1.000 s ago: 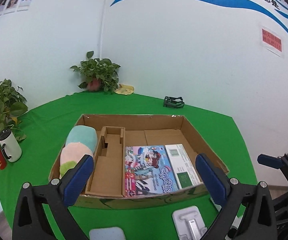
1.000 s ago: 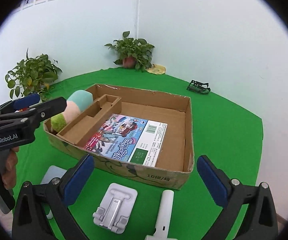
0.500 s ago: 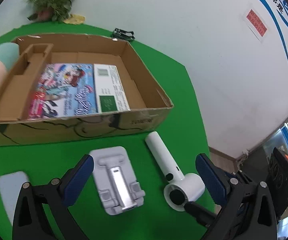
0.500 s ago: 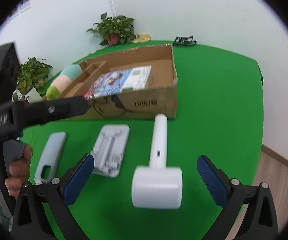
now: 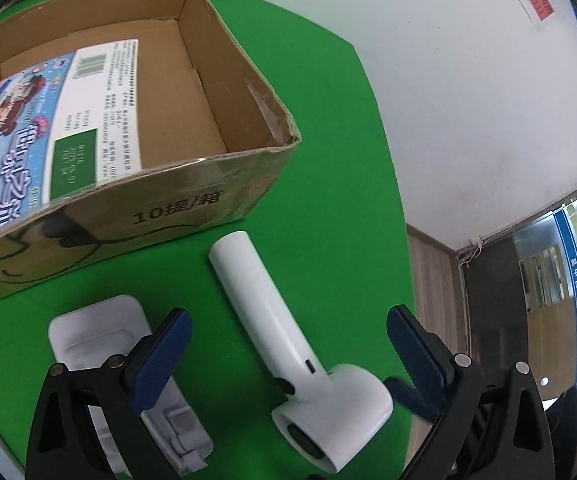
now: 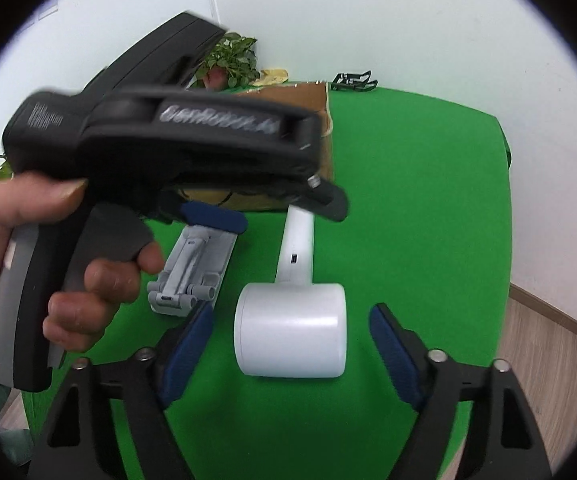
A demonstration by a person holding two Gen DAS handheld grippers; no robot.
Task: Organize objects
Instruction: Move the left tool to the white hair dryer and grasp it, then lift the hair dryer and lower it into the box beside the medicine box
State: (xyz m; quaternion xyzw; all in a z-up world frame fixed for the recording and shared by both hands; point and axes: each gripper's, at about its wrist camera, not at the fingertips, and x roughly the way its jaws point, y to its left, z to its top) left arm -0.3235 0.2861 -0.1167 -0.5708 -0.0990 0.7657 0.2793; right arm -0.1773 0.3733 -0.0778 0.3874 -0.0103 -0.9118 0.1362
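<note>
Both grippers have dropped toward the white hair dryer [image 6: 292, 330] lying just before the cardboard box [image 5: 192, 204]. Right gripper [image 6: 290, 344] fingers, just narrowing, straddle its head untouched; left gripper [image 5: 288, 344] fingers wide. Rigid, smooth, probably light: grasp the handle.

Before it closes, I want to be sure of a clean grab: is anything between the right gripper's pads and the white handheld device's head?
Nothing visible. The white handheld device lies alone on the green cloth between the closing right gripper pads, gaps both sides; the grey stand lies apart.
</note>
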